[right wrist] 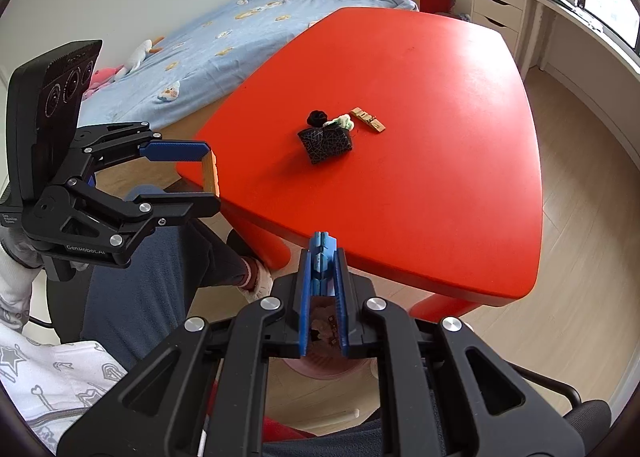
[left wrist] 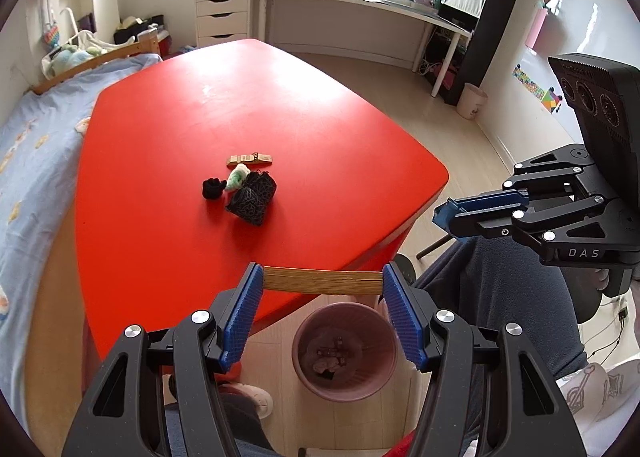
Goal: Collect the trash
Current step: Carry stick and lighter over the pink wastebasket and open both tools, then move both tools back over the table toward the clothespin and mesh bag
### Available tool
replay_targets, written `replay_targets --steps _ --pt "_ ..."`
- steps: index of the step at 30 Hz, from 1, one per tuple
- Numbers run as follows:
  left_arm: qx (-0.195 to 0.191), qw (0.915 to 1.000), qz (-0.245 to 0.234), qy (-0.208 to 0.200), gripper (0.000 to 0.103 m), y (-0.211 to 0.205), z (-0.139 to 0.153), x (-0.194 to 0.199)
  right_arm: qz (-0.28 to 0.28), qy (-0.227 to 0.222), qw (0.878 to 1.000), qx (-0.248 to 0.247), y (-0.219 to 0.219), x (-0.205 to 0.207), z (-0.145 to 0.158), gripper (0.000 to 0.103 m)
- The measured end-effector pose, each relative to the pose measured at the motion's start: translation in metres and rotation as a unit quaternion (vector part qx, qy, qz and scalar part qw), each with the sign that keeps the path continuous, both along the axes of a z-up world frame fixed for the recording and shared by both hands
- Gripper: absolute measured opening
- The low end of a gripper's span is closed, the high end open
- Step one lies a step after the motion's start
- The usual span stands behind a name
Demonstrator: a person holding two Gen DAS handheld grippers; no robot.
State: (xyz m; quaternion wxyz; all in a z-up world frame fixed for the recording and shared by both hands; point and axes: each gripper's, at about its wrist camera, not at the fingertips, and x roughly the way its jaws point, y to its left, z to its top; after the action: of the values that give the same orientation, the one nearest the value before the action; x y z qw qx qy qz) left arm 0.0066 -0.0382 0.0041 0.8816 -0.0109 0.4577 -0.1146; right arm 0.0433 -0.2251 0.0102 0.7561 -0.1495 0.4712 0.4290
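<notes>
A glossy red table (left wrist: 248,105) stands beside a bed with a blue sheet (right wrist: 224,33). The left gripper (left wrist: 322,281) clamps a flat wooden strip (left wrist: 322,283) between ribbed blue fingers (left wrist: 244,309), above a pink ribbed bin (left wrist: 344,353) the right view mostly hides. The right gripper (right wrist: 323,253) is clenched on nothing. Ahead of both fingertips sits a black patterned pouch (left wrist: 252,199).

Red table (left wrist: 168,161) with black pouch (left wrist: 252,199), clothespin (left wrist: 249,159), scraps.

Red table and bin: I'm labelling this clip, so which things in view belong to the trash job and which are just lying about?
Job:
wooden piece clamped in left gripper
pink bin on the floor
small pile on red table
right gripper, shut, empty

Lying about:
bed
white drawers
desk
</notes>
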Motion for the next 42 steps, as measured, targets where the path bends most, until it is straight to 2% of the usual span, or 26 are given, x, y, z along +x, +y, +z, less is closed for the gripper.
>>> replay_targets --steps 8,14,16,17,18,19,20,21,23,24,30,42 --pt "-0.013 0.9994 -0.018 0.029 0.060 -0.015 -0.024 -0.017 0.014 0.027 0.999 -0.009 -0.002 -0.015 -0.021 0.010" --pt "-0.019 0.9987 -0.025 0.040 0.060 -0.019 -0.032 -0.023 0.024 0.047 0.999 -0.004 -0.003 -0.020 -0.028 0.011" --pt "-0.027 0.9982 -0.031 0.044 0.063 -0.019 -0.033 -0.023 0.031 0.049 0.998 -0.006 -0.002 -0.021 -0.029 0.013" --pt "-0.025 0.9983 -0.028 0.044 0.070 -0.019 -0.033 -0.024 0.030 0.047 0.998 -0.009 -0.002 -0.021 -0.029 0.029" --pt "-0.022 0.9987 -0.024 0.040 0.084 -0.018 -0.033 -0.024 0.028 0.044 0.999 -0.012 -0.003 -0.021 -0.030 0.047" --pt "-0.021 0.9989 -0.021 0.037 0.088 -0.017 -0.033 -0.024 0.024 0.038 0.999 -0.015 -0.004 -0.021 -0.030 0.082" --pt "-0.021 0.9988 -0.018 0.040 0.088 -0.015 -0.034 -0.024 0.021 0.033 0.999 -0.015 -0.005 -0.021 -0.030 0.089" --pt "-0.018 0.9989 -0.014 0.041 0.091 -0.014 -0.035 -0.023 0.018 0.035 0.999 -0.016 -0.005 -0.019 -0.031 0.090" --pt "-0.014 0.9991 -0.009 0.040 0.092 -0.011 -0.035 -0.023 0.009 0.030 0.999 -0.023 -0.006 -0.017 -0.033 0.097" --pt "-0.013 0.9991 -0.006 0.039 0.095 -0.009 -0.035 -0.023 0.007 0.029 0.999 -0.025 -0.007 -0.016 -0.034 0.097" --pt "-0.018 0.9988 0.020 0.041 0.095 0.005 -0.033 -0.022 -0.008 0.035 0.999 -0.021 -0.011 -0.010 -0.035 0.100" --pt "-0.024 0.9988 0.028 0.034 0.095 0.014 -0.027 -0.021 -0.015 0.031 0.999 -0.013 -0.009 -0.006 -0.032 0.100"
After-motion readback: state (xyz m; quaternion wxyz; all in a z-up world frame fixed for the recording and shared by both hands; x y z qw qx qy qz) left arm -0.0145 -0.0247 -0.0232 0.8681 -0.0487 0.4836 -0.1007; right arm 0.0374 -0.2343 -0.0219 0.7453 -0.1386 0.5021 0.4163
